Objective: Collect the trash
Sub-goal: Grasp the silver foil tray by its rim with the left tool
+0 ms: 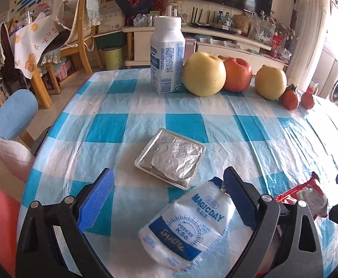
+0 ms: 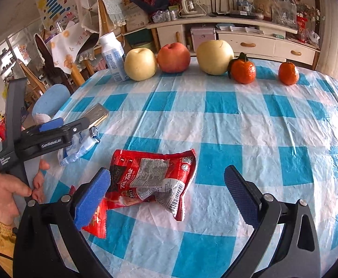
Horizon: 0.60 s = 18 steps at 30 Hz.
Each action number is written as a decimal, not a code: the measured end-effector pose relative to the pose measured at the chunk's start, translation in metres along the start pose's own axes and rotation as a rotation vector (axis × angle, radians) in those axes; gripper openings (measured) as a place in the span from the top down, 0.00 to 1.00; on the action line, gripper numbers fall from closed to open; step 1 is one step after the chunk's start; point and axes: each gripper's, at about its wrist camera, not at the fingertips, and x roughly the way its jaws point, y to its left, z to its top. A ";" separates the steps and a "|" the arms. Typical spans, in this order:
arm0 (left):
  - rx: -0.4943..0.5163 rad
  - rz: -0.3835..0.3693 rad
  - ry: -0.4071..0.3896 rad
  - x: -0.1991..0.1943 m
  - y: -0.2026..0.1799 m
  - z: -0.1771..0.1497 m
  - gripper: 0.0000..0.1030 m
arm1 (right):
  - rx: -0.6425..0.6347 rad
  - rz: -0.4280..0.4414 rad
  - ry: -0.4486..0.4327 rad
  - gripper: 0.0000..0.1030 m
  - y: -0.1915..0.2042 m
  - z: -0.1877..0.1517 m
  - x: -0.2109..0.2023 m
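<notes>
A white MAGICDAY pouch [image 1: 187, 224] lies crumpled on the checked tablecloth, between the fingers of my open left gripper [image 1: 169, 199], which does not touch it. Just beyond it sits a foil-topped tray [image 1: 171, 156]. A torn red snack wrapper [image 2: 152, 180] lies flat between the spread fingers of my open right gripper [image 2: 166, 197], its left end by the left pad. The right wrist view also shows the left gripper [image 2: 76, 125] over the pouch [image 2: 78, 148], with the tray [image 2: 97, 113] behind it. The red wrapper [image 1: 305, 197] shows at the left wrist view's right edge.
A white bottle [image 1: 167, 55], two yellow pears [image 1: 203, 74], a red apple [image 1: 237, 75] and two tangerines [image 2: 243, 70] line the table's far edge. A blue chair [image 1: 13, 115] stands left of the table. A hand [image 2: 8, 192] holds the left gripper.
</notes>
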 end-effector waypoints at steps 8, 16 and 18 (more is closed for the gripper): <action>0.019 -0.022 0.076 0.034 0.013 0.012 0.09 | -0.086 0.002 0.053 0.04 0.019 -0.001 0.021; 0.058 -0.037 0.098 0.045 0.001 0.018 0.12 | -0.113 -0.021 0.077 0.04 0.023 -0.004 0.038; 0.061 -0.021 0.099 0.044 -0.002 0.019 0.18 | -0.118 -0.026 0.076 0.04 0.023 -0.004 0.041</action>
